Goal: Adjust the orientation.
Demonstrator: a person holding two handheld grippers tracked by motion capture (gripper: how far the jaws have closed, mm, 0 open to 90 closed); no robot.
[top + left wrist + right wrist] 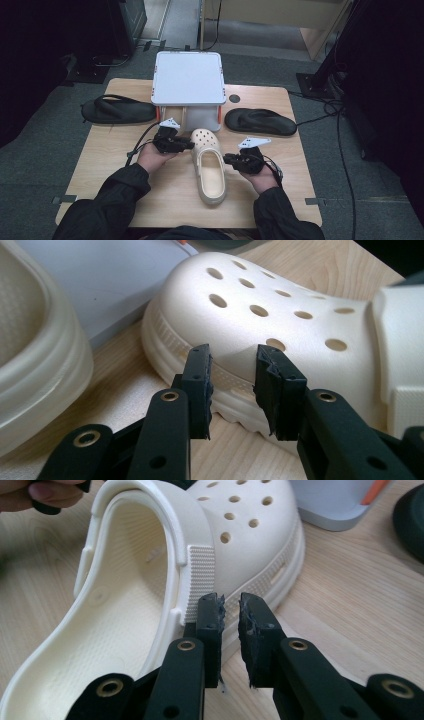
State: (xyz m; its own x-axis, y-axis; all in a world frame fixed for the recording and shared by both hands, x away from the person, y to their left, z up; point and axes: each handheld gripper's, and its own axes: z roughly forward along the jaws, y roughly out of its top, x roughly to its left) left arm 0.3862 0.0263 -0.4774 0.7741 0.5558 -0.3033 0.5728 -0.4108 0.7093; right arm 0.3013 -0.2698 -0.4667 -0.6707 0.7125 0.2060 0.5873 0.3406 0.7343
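Clog (209,165) points toe-away, lengthwise; left hand-held gripper (186,145) pinches it, right (227,160) nearly closed.

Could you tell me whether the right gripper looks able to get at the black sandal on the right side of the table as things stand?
Probably yes: the right gripper is beside the cream clog, and bare table separates it from the black sandal.

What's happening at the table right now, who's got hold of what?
A person works a cream clog lying mid-table with two tools. The left hand-held gripper presses at the side of the toe, dimpling it between part-open jaws. The right hand-held gripper sits at the opposite side near the strap hinge, jaws nearly closed, a narrow gap between the pads. A second cream clog lies nearby.
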